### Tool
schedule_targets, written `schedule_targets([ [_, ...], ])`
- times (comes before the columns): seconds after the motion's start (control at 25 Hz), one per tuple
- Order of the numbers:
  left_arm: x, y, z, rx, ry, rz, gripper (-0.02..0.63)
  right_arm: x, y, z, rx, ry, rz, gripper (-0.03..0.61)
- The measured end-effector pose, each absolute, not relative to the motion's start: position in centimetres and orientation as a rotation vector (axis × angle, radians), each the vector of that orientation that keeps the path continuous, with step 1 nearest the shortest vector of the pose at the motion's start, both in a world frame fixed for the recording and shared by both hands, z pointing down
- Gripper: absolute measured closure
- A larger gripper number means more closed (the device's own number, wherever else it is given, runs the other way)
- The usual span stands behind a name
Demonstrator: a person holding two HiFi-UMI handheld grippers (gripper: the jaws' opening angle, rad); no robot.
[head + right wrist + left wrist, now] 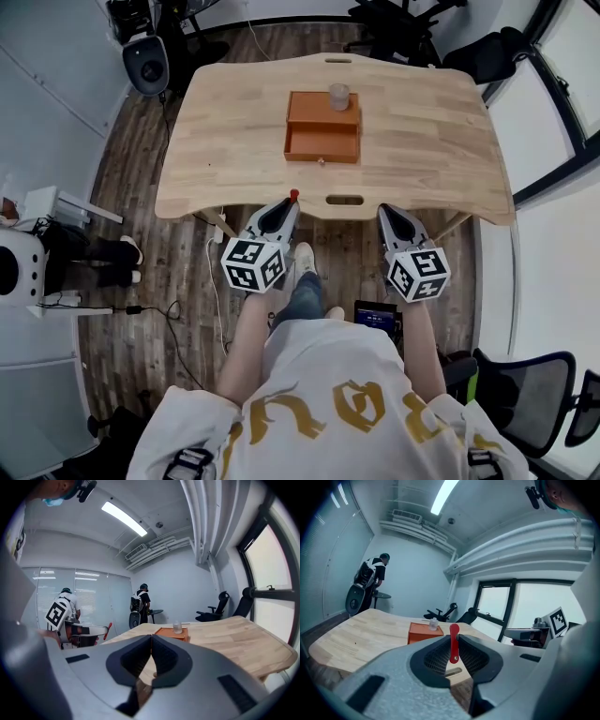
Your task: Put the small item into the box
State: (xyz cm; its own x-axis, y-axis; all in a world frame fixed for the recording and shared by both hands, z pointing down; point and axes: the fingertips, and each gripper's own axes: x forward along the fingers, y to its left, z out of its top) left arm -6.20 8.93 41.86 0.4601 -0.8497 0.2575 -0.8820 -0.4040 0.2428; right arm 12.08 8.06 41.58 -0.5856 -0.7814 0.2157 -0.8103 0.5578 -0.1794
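My left gripper is shut on a small red item, a thin flat piece that sticks up between its jaws; its tip shows at the table's near edge. My right gripper is shut with nothing in it, its jaws closed edge to edge. The orange box sits mid-table with its drawer pulled out toward me, and a small clear glass cup stands on its top. Both grippers hang below the near edge, apart from the box.
The wooden table has a handle slot between the grippers. A speaker on a stand sits at the far left, office chairs beyond the table, another chair at my right. A person stands far off.
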Motion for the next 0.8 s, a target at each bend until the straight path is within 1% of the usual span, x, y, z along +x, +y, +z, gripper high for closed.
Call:
schedule_targets([
  [0.32, -7.8, -0.3, 44.6, 2.322, -1.441, 0.162, 0.561, 10.6, -1.0, 44.8, 1.357, -2.616, 0.486, 0.566],
  [0.8, -11.2, -16.1, 47.4, 2.338, -1.279, 0.212, 0.561, 4.7, -16.3, 47.1, 1.399, -2.519, 0.535, 0.566],
])
